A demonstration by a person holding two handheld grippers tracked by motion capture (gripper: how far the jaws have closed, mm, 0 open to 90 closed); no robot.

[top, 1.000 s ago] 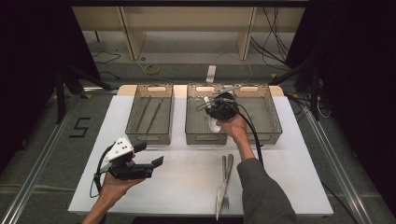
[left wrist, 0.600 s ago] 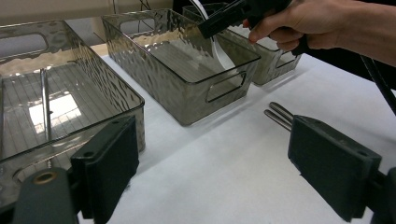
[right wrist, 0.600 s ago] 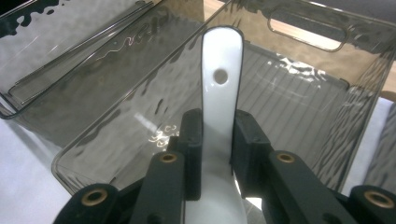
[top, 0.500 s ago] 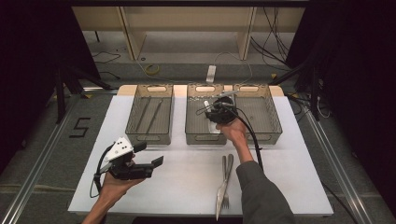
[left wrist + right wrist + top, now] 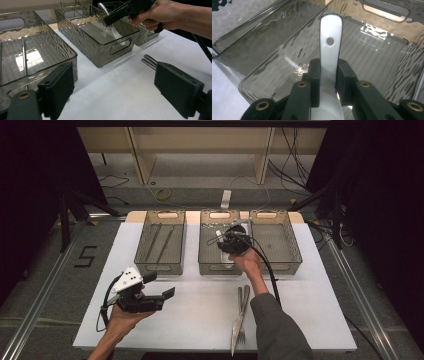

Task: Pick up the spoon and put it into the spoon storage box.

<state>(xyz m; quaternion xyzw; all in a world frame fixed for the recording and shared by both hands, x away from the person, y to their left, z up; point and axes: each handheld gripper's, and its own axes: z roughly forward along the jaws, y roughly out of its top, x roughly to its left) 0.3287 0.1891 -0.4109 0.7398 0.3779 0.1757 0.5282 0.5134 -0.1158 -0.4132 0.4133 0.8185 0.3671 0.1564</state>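
white spoon [image 5: 329, 50] is clamped by the right gripper [image 5: 329, 75] over the middle bin [image 5: 210, 255], its bowl cut off; left gripper [image 5: 112, 90] is held wide open, empty.

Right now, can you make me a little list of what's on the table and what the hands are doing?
held thing: white spoon, handle pinched in the right tongs
where it is: over the middle bin
left tongs: open, nothing between them, held above the table
left bin: two thin sticks inside
right bin: looks bare
in front of the bins: a fork and another metal piece lying side by side
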